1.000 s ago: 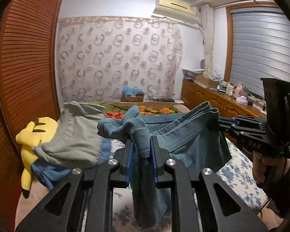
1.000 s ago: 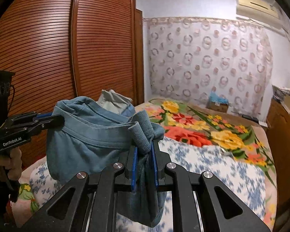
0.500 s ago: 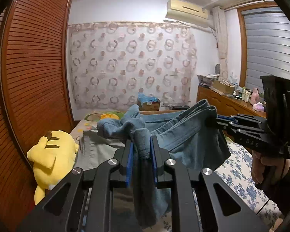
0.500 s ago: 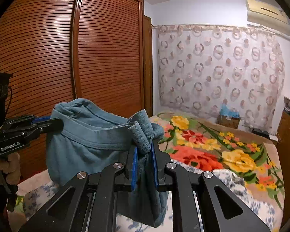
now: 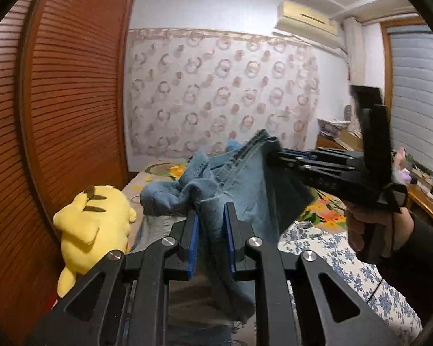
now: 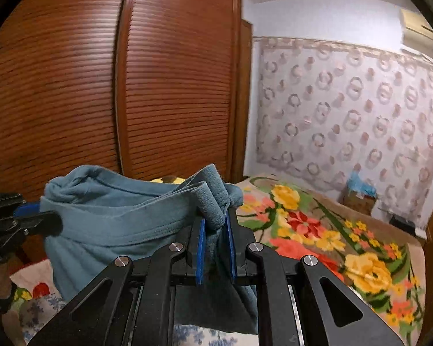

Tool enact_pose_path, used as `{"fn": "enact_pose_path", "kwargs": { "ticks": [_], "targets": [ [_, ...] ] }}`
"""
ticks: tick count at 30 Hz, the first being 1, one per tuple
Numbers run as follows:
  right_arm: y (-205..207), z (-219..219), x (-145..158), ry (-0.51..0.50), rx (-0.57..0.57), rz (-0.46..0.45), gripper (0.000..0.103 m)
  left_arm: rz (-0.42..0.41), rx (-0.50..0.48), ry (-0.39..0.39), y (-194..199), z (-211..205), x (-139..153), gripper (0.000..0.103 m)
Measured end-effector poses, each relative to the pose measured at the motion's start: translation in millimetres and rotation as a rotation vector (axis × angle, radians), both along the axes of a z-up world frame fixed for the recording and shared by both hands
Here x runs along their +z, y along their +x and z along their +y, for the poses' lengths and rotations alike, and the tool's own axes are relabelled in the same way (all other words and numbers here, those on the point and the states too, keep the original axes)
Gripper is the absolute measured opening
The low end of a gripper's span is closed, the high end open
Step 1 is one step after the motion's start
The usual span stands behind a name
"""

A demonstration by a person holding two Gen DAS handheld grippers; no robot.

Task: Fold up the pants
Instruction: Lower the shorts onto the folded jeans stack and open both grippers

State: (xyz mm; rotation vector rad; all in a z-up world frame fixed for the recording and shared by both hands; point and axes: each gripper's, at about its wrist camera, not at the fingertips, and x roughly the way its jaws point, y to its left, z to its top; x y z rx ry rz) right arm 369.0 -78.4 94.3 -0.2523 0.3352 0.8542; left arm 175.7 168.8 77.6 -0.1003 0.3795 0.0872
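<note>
The blue pants [image 5: 245, 190] hang in the air between my two grippers, above the bed. My left gripper [image 5: 211, 216] is shut on a bunched part of the waistband. My right gripper [image 6: 215, 222] is shut on the other side of the waistband [image 6: 124, 213]. In the left wrist view the right gripper [image 5: 274, 155] reaches in from the right and holds the cloth edge. In the right wrist view the left gripper [image 6: 46, 219] shows at the left edge, clamped on the cloth. The legs hang below, mostly hidden by the gripper bodies.
A yellow plush toy [image 5: 92, 222] lies at the bed's left side by the brown slatted wardrobe [image 6: 101, 86]. A floral blanket [image 6: 317, 230] and blue-flowered sheet [image 5: 346, 259] cover the bed. A wooden dresser [image 5: 418, 196] stands at the right.
Both grippers have risen with the pants and drawn closer together. The views tilted upward, so the bed sits lower in frame. The grey garment on the bed has dropped out of sight.
</note>
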Motion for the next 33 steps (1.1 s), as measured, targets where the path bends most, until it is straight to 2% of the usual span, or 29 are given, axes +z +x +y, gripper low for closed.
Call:
{"fn": "enact_pose_path", "kwargs": {
  "ticks": [6, 12, 17, 21, 24, 25, 29, 33],
  "targets": [
    [32.7, 54.5, -10.6, -0.085, 0.083, 0.03, 0.013, 0.039, 0.092, -0.046, -5.8, 26.4, -16.9, 0.017],
    [50.6, 89.3, -13.2, -0.099, 0.146, 0.063, 0.013, 0.062, 0.14, -0.086, -12.8, 40.6, -30.3, 0.018],
    [58.2, 107.0, -17.8, -0.118, 0.156, 0.098, 0.013, 0.122, 0.186, -0.104, -12.6, 54.0, -49.5, 0.019],
    [59.5, 106.8, -20.1, -0.121, 0.139, 0.124, 0.027, 0.148, 0.189, -0.102, -13.8, 54.8, -57.7, 0.024],
    [61.6, 97.7, -12.8, -0.082, 0.112, 0.129, 0.044, 0.136, 0.202, -0.095, -19.1, 55.7, -54.7, 0.043],
    [62.9, 92.5, -8.9, -0.069, 0.101, 0.13, 0.046, 0.127, 0.205, -0.095, -21.2, 55.3, -53.1, 0.052],
    [60.8, 67.9, 1.5, -0.047, 0.079, 0.118, 0.046, 0.092, 0.188, -0.092, -22.5, 55.4, -43.2, 0.053],
    [53.7, 46.2, -3.7, -0.051, 0.07, 0.127, 0.046, 0.095, 0.162, -0.061, -12.7, 47.3, -38.5, 0.054]
  ]
}}
